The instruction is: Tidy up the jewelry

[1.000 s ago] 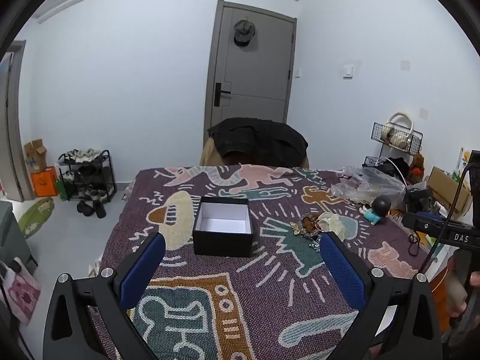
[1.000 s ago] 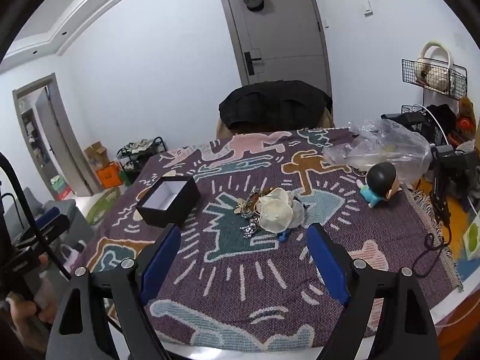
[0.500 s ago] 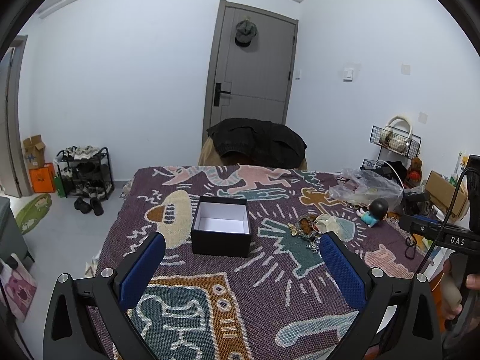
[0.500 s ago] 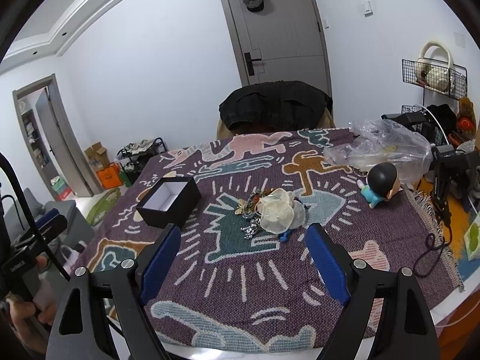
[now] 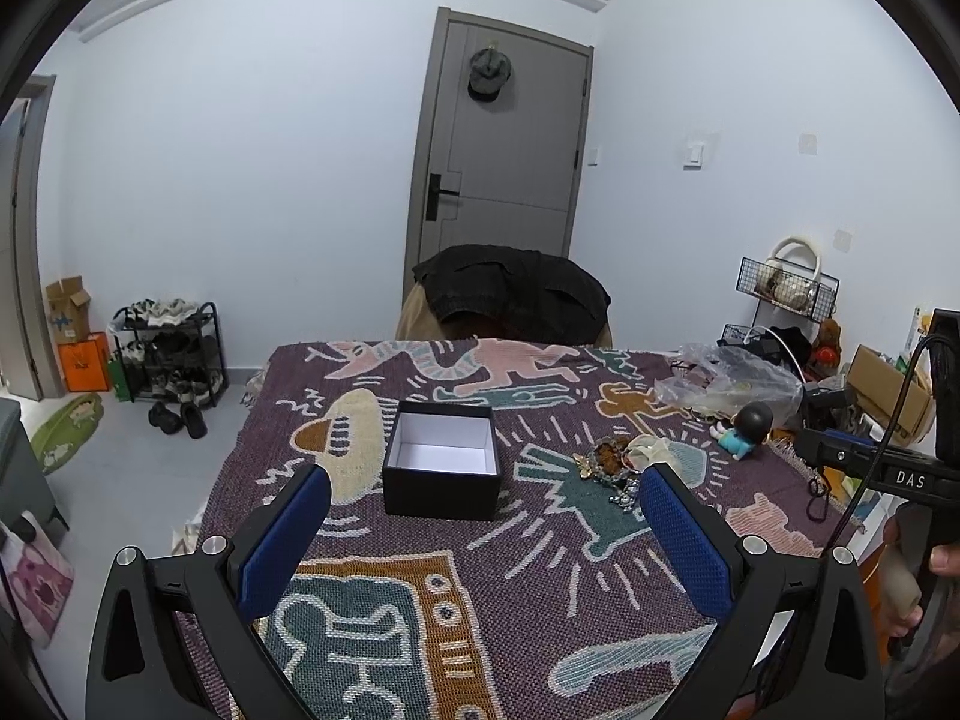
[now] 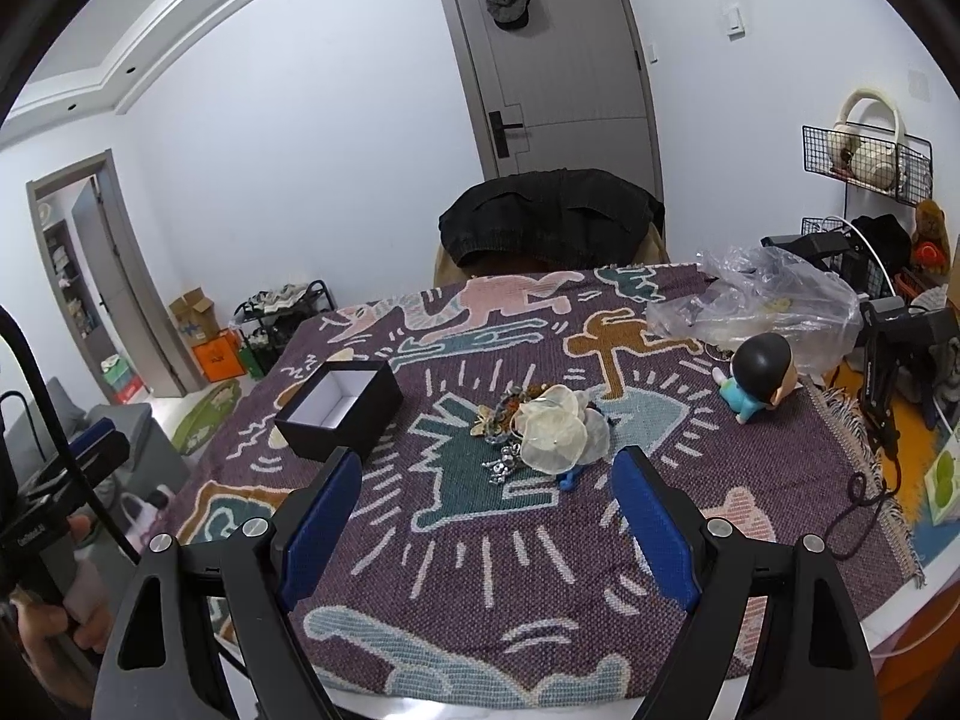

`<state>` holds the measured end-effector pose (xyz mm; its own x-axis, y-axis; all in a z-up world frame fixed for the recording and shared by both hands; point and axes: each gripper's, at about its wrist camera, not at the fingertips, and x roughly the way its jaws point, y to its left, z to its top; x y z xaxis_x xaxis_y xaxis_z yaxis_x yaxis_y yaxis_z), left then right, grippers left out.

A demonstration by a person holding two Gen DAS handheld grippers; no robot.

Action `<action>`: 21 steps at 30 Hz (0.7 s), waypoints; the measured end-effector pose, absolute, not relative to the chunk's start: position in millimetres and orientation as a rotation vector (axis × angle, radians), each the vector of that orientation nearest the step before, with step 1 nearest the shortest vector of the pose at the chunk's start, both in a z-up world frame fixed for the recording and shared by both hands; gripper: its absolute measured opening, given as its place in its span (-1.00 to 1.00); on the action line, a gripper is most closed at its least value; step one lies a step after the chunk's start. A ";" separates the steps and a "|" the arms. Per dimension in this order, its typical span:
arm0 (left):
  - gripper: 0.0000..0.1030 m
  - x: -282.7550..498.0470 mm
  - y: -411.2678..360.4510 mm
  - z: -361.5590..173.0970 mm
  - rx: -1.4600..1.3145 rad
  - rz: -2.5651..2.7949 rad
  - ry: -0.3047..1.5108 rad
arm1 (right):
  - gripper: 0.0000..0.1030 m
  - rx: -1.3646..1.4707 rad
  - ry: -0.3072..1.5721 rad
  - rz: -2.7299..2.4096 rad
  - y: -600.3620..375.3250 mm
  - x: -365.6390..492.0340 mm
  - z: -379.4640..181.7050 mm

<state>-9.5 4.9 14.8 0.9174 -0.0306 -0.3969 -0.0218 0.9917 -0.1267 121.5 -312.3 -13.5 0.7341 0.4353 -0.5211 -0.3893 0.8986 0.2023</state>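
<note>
A black box (image 5: 442, 468) with a white inside stands open and empty on the patterned blanket (image 5: 420, 588); it also shows in the right wrist view (image 6: 339, 409). A pile of jewelry (image 6: 540, 429) with a cream fabric flower, chains and brooches lies to its right, also visible in the left wrist view (image 5: 621, 465). My left gripper (image 5: 480, 498) is open and empty, held above the blanket just in front of the box. My right gripper (image 6: 487, 480) is open and empty, held just in front of the jewelry pile.
A small doll with a black head (image 6: 759, 373) and a clear plastic bag (image 6: 762, 306) lie at the blanket's right. A chair draped with a black jacket (image 5: 510, 300) stands behind the table. A shoe rack (image 5: 168, 354) stands at the left wall.
Both grippers stay open. The left wrist view has tilted up slightly; the box and the jewelry have not moved.
</note>
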 end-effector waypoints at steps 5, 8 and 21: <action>0.99 -11.4 4.2 15.6 -0.127 -0.004 0.409 | 0.66 0.081 0.594 0.454 -312.2 121.2 -13.4; 0.99 -13.3 3.6 17.3 -0.125 -0.005 0.403 | 0.66 0.082 0.595 0.454 -312.2 121.6 -13.6; 0.99 -12.3 4.6 20.0 -0.136 -0.017 0.401 | 0.66 0.088 0.581 0.452 -316.4 119.4 -7.9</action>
